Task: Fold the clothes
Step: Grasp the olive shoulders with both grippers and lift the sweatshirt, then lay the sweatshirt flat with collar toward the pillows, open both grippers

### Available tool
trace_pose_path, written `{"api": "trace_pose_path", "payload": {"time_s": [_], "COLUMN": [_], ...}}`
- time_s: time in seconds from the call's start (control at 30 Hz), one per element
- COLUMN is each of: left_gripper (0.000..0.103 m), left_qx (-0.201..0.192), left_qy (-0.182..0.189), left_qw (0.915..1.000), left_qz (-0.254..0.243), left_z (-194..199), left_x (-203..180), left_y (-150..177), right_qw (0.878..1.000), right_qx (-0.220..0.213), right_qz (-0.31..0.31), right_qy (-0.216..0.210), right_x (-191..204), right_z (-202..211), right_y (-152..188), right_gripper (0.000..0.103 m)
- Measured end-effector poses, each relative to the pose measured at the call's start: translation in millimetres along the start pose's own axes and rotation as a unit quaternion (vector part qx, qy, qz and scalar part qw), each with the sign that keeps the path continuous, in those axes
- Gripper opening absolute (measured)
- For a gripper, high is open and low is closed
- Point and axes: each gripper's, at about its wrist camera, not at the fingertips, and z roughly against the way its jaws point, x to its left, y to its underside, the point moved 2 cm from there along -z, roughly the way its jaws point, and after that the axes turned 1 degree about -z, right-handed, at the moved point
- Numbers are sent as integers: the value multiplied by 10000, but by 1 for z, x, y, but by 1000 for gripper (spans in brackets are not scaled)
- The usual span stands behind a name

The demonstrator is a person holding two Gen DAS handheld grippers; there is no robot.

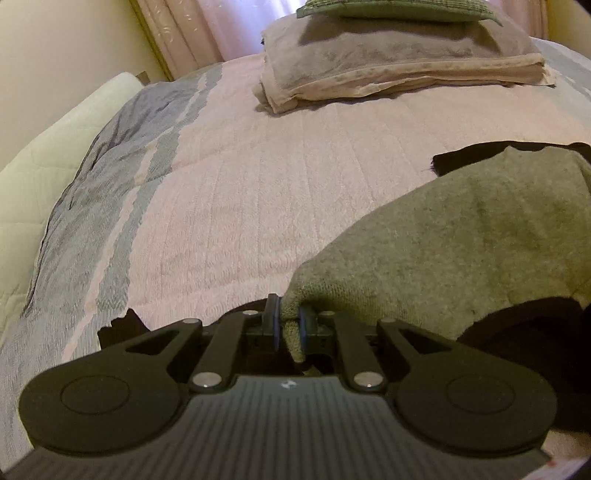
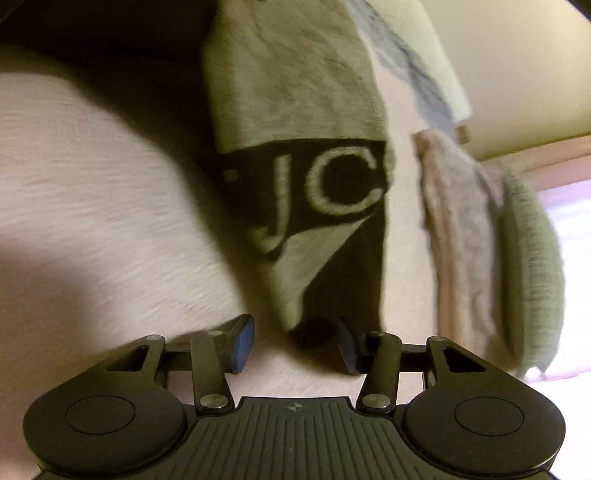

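Observation:
An olive-green cloth with black parts (image 1: 461, 229) lies on the pink bedspread (image 1: 258, 177). My left gripper (image 1: 288, 317) is shut on one corner of it, and the pinched fabric bunches between the blue pads. In the right wrist view the same cloth (image 2: 295, 92) shows a black band with pale letters. Its lower corner reaches down to the tips of my right gripper (image 2: 295, 334). That gripper is open. Its blue pads (image 2: 243, 343) stand apart on either side of the corner and do not press on it. The picture there is blurred.
A stack of folded grey, beige and green textiles (image 1: 399, 62) sits at the far side of the bed, seen in the right wrist view as a stack (image 2: 465, 240). A grey-blue cover (image 1: 110, 192) and a white mattress edge (image 1: 44, 177) run along the left. Curtains (image 1: 207, 29) hang behind.

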Motion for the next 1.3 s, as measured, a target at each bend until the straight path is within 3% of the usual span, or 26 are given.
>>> {"api": "trace_pose_path", "payload": {"time_s": [0.07, 0.1, 0.13, 0.23, 0.33, 0.53, 0.63, 0.73, 0.93, 1.07, 1.13, 1.17, 1.2, 1.23, 1.27, 1.3], "left_gripper": [10, 10, 9, 9, 9, 9, 9, 9, 9, 9, 9, 10, 11, 21, 24, 39], "left_qx": [25, -4, -44, -323, -649, -1549, -1936, -2209, -2840, -3051, -2947, -2803, -2568, -2352, -2167, -1889], "left_qy": [-55, -92, -117, -73, -16, 8, -27, -130, -127, 101, 304, 418, 644, 767, 601, 451], "left_qw": [10000, 10000, 9999, 9995, 9979, 9864, 9771, 9712, 9564, 9513, 9547, 9584, 9636, 9684, 9741, 9807], "left_qz": [46, 33, 20, 3, 6, 542, 882, 886, 672, 434, 281, 337, 361, 315, 250, 223], "left_z": [-1, 1, 4, 27, 66, 187, 258, 320, 399, 380, 338, 310, 277, 245, 206, 171], "left_x": [-1, -2, -2, 0, 1, 10, 25, 33, 37, 29, 18, 11, 1, -9, -24, -37], "left_y": [1, 0, -1, -5, -11, -30, -38, -45, -85, -141, -183, -207, -230, -250, -268, -282], "right_qw": [9995, 9982, 9961, 9831, 9567, 9167, 9065, 9043, 8907, 8820, 8790, 8720, 8628, 8473, 8268, 8017], "right_qx": [117, 155, 178, 100, -28, -387, -592, -740, -786, -688, -378, -155, 106, 606, 1158, 1611], "right_qz": [-302, -575, -864, -1738, -2632, -3273, -3439, -3446, -3520, -3806, -4179, -4460, -4740, -5087, -5361, -5634], "right_qy": [55, -3, -28, 569, 1245, 2258, 2379, 2409, 2769, 2694, 2266, 2012, 1755, 1400, 1252, 1180], "right_x": [-7, -14, -23, -56, -97, -153, -168, -180, -222, -258, -277, -285, -296, -306, -310, -308], "right_z": [-18, -21, -20, 13, 78, 236, 315, 381, 446, 441, 419, 399, 366, 323, 282, 246], "right_y": [-5, -5, -5, 1, 8, 2, -1, -5, -3, 17, 37, 56, 74, 98, 120, 143], "right_gripper": [25, 7, 0, 0, 0, 0, 0, 0, 0, 0, 0, 3, 18, 40, 47, 53]}}
